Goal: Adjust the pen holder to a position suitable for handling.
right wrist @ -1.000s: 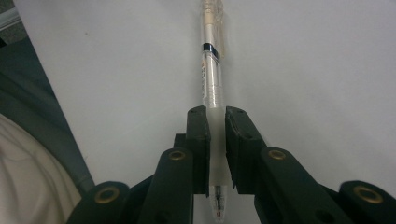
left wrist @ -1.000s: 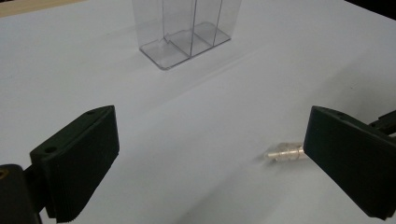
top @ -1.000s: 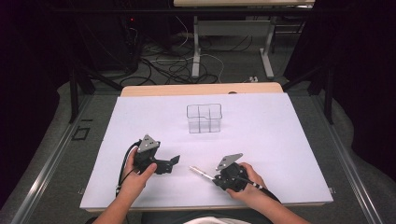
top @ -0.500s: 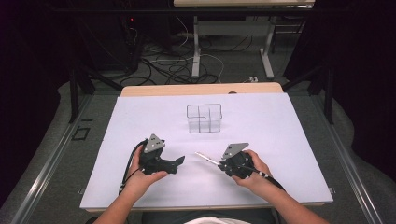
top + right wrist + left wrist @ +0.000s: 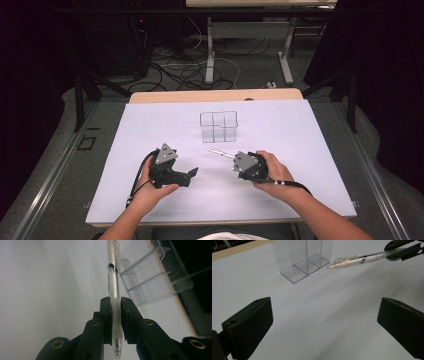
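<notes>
Right tongs (image 5: 231, 159): clamped on the pen (image 5: 220, 153), held above the white surface (image 5: 310, 150), just before the clear organizer (image 5: 218, 126).
Left tongs (image 5: 192, 174): spread wide, holding nothing.

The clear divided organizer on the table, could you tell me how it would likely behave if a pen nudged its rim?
The clear organizer looks thin-walled and empty, so it is probably light and may slide on the smooth white table cover. It stands taller than its base is wide, so a high push might tip it. The pen in the right gripper looks stiff.
</notes>
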Motion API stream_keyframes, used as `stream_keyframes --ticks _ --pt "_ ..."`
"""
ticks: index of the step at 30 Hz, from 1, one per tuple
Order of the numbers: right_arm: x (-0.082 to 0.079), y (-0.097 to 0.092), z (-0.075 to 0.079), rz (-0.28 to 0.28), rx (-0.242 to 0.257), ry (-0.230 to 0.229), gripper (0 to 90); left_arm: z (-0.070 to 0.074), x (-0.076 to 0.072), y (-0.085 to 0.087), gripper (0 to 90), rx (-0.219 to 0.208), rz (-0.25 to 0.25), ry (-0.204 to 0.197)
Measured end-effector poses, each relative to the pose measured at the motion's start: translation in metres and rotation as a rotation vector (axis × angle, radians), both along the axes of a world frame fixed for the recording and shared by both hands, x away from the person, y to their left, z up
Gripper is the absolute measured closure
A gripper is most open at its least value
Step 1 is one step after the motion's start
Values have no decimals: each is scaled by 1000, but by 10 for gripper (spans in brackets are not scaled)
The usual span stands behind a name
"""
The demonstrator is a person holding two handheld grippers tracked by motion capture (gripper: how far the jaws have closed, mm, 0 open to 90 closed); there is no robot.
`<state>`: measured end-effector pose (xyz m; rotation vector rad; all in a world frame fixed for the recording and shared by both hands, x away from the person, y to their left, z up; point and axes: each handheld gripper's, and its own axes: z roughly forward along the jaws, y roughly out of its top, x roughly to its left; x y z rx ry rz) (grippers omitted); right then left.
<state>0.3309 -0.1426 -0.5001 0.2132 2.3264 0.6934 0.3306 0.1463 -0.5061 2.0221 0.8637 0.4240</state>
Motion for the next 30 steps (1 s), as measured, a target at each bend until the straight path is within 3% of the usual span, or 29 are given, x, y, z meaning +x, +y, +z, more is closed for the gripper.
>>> stream_keyframes --ticks 2,4,5,6,7,12,15,17,21,26,30 --pt "-4 3 2 57 -92 -112 800 0 0 1 0 1 -4 -1" --pt "-7 5 3 107 -153 -207 800 1 0 1 3 1 -6 4" --pt "-10 7 5 149 -234 -288 800 0 0 1 13 -4 -8 7" --pt "-12 8 6 166 -268 -327 800 1 1 1 18 -5 -9 12" --pt "-12 8 6 166 -268 -327 800 0 1 1 18 -8 -9 13" --pt "-16 13 8 245 -422 -456 801 3 2 1 31 -2 -12 9" --pt "-18 15 9 284 -535 -498 800 7 4 1 59 8 -14 7" --pt "-18 16 10 296 -574 -511 800 9 7 -1 111 12 -22 1" --pt "-18 19 17 314 -589 -539 800 18 12 -4 182 30 -50 20" --pt "-17 23 23 332 -594 -572 800 34 18 -14 328 92 -91 -35" --pt "-18 24 22 335 -603 -571 800 45 24 -25 375 155 -139 -59"
